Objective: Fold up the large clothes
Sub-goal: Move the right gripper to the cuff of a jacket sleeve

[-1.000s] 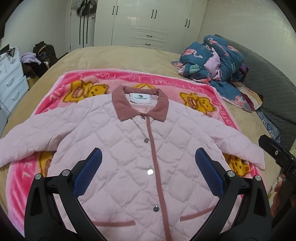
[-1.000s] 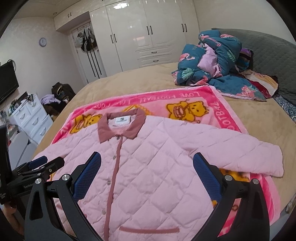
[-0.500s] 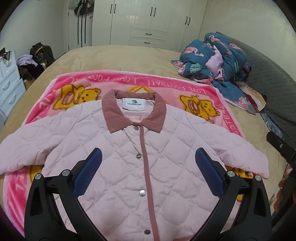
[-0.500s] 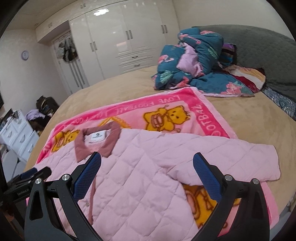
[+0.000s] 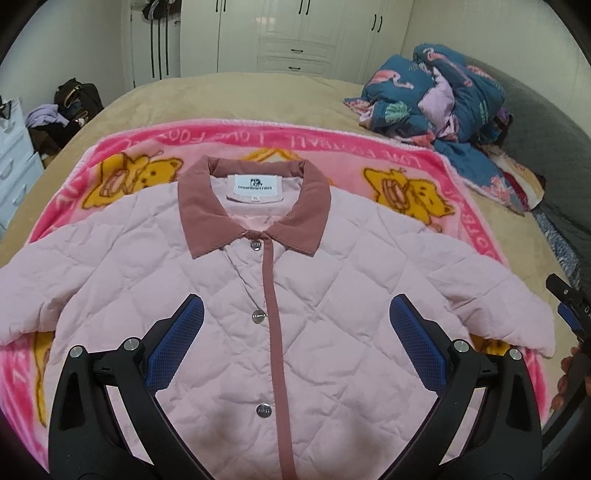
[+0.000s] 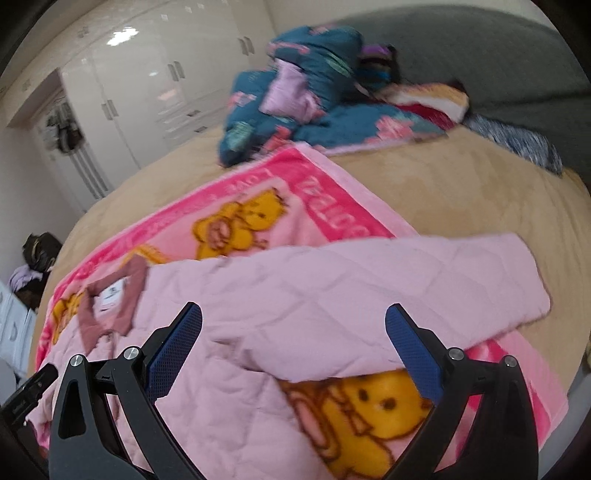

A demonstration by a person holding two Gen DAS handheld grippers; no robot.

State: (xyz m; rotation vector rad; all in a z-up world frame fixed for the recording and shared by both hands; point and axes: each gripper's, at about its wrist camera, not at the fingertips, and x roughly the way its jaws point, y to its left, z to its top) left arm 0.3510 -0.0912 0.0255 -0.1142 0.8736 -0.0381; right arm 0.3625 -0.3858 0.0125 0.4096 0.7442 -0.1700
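One pale pink quilted jacket [image 5: 295, 302] with a dusty-rose collar lies flat, buttoned, on the pink bear-print blanket [image 5: 402, 155] across the tan bed [image 5: 229, 92]. My left gripper [image 5: 295, 325] and right gripper [image 6: 293, 332] hover over it, both spread wide, holding nothing.

you have a pink bear-print blanket [image 5: 402, 147] on the tan bed [image 5: 236, 92], a crumpled teal quilt [image 5: 443, 96] near the grey headboard [image 6: 480, 48], white wardrobes [image 5: 295, 33] behind.

left hand-held gripper [image 5: 295, 339] advanced toward jacket [image 5: 295, 295] collar, now frame centre | right hand-held gripper [image 6: 293, 343] swung right toward sleeve [image 6: 406, 288], collar now frame left
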